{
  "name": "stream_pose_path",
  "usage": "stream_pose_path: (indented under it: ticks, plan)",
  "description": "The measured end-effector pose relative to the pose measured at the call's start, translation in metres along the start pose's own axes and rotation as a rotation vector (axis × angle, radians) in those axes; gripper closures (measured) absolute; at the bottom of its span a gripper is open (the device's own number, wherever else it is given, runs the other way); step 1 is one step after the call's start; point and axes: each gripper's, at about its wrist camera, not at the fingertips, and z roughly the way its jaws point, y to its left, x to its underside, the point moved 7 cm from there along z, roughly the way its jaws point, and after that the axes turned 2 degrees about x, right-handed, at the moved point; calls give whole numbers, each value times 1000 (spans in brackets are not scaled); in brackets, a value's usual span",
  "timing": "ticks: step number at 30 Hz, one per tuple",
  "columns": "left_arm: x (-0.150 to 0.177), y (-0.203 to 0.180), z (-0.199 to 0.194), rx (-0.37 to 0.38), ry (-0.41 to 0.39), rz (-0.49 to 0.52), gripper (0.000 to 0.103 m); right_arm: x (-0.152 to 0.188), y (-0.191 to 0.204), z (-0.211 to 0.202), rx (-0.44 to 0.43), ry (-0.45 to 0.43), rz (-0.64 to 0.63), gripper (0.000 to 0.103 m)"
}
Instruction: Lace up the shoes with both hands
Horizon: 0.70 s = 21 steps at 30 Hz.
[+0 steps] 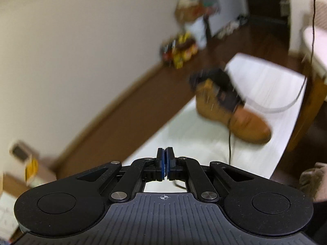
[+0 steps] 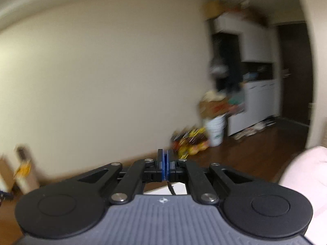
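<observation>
Boot (image 1: 235, 114), tan with a dark collar, shows only in the left wrist view, at about 2 o'clock from the left gripper (image 1: 164, 159), lying on a white table surface (image 1: 265, 85), heavily blurred. Thin dark lace (image 1: 230, 143) runs from the boot down toward the gripper; a bit of it shows under the fingers. Jaws pressed together, blue pads touching, apparently pinching the lace. Another dark strand (image 1: 313, 26) hangs at 1 o'clock near the frame edge. Snack packets (image 1: 179, 51) along the wall at 12 o'clock.

Right wrist view: no boot, mostly cream wall (image 2: 102, 71) and wood floor. Right gripper (image 2: 165, 160) jaws closed, dark lace end (image 2: 171, 188) clamped and trailing below the pads. White bucket (image 2: 215, 130) at 1 o'clock.
</observation>
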Motion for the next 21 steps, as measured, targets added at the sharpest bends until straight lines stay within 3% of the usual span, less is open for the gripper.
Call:
stream_pose_path:
  ticks: [5,9,11,17,19,21]
  plan:
    - [21,-16,83,72,203,-67,101,63,26,131,-153,374,-114,101]
    - [46,-30,114,111,329,-113,101,117,40,177,-232,630,-253,101]
    - [61,-33,126,121,366,-128,101,134,42,183,-232,659,-327,101]
    - [76,-44,158,110,442,-160,100,153,35,219,-266,744,-322,101]
    - [77,-45,162,105,454,-171,95,155,39,227,-293,747,-331,101]
    - [79,-48,165,122,478,-175,81,156,47,228,-336,739,-367,101]
